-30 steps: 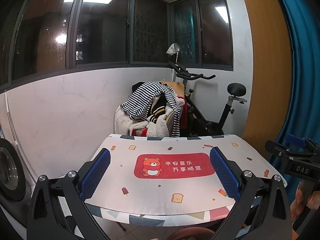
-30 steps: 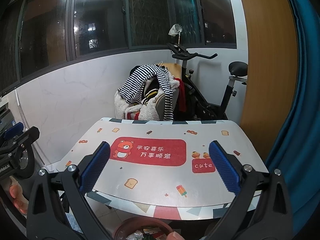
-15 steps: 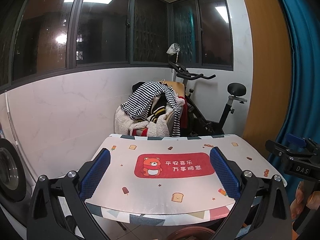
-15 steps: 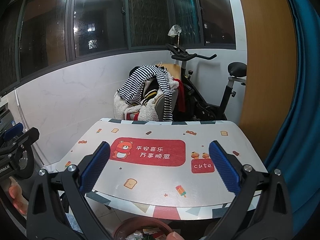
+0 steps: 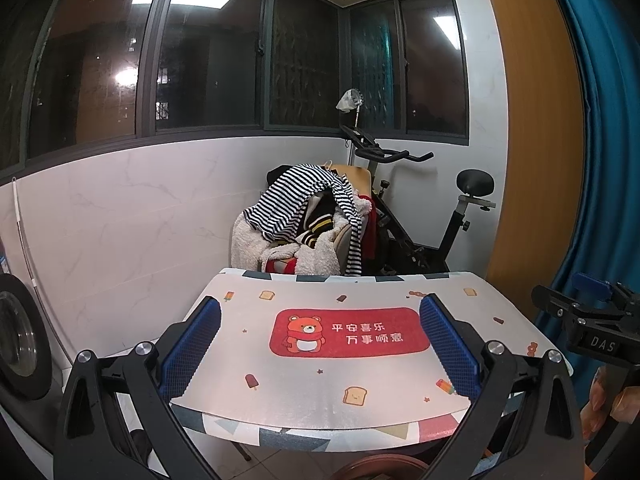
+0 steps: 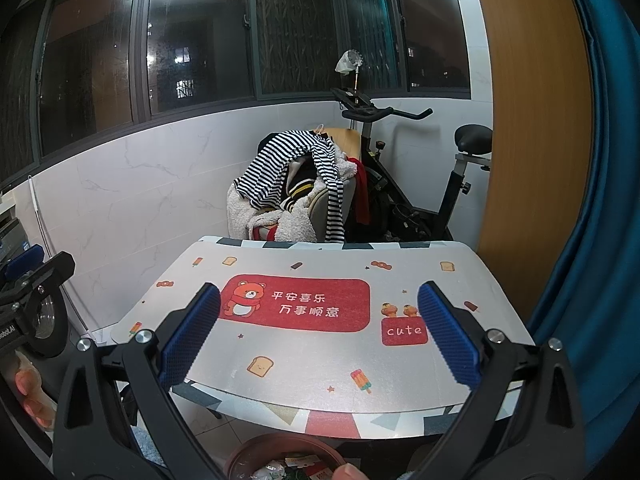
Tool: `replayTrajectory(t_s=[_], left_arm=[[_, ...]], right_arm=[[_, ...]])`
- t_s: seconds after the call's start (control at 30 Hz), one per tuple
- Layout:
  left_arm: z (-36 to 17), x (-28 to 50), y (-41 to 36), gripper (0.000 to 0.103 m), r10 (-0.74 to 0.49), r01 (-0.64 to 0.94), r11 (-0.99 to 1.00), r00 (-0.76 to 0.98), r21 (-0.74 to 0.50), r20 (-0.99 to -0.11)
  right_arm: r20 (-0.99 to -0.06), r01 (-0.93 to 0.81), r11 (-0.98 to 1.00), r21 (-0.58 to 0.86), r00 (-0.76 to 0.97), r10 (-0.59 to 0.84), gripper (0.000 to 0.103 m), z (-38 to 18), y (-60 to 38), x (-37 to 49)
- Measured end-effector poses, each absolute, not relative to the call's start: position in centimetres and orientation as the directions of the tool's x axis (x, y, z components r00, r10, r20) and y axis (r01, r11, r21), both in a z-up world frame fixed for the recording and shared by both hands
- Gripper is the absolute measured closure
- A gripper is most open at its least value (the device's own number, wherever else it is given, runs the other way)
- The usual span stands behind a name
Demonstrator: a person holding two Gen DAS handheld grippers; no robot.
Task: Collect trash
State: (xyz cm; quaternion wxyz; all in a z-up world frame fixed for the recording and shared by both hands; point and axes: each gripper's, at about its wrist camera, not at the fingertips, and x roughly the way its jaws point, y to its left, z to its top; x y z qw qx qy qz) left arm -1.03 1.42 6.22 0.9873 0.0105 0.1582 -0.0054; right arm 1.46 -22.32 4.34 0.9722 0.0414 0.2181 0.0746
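Left wrist view: the left gripper (image 5: 320,328) is hovering level over the near edge of the table (image 5: 360,408), its blue-padded fingers (image 5: 192,344) spread wide with nothing between them. Ahead of the fingers, the red bear mat (image 5: 348,332) is lying flat on the tabletop. Off to the tool's right, the right gripper (image 5: 588,320) is showing side-on, with a hand (image 5: 608,404) wrapping its grip. Directly below the tool, at the frame's bottom edge, only the brown rim of the bin (image 5: 380,468) is peeking out; its contents are hidden here.

Right wrist view: the right gripper (image 6: 320,320) is also hanging level before the table (image 6: 320,396), jaws wide apart and gripping nothing. To its left, the left gripper (image 6: 32,280) is poking in, fingers of a hand (image 6: 28,396) curling beneath it. Below the tool, the brown bin (image 6: 248,452) is sitting under the table edge, holding the trash (image 6: 296,468), a heap of crumpled wrappers and paper scraps. A fingertip (image 6: 348,472) is resting at the bin's near rim.
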Motion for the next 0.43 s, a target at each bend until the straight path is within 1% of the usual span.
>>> replayTrajectory(t_s=[0.1, 0.43], left_arm=[[6.20, -0.99, 1.52, 0.006, -0.009, 0.011, 1.000, 0.948, 0.005, -0.318], [6.23, -1.01, 1.31, 0.006, 0.017, -0.012, 1.000, 0.944, 0.018, -0.329]], right_arm=[[-0.418, -0.126, 0.986, 0.113, 0.894, 0.162, 0.006, 4.40, -22.36, 1.33], [-0.419, -0.125, 0.984, 0.124, 0.893, 0.166, 0.006, 4.27, -22.77, 1.36]])
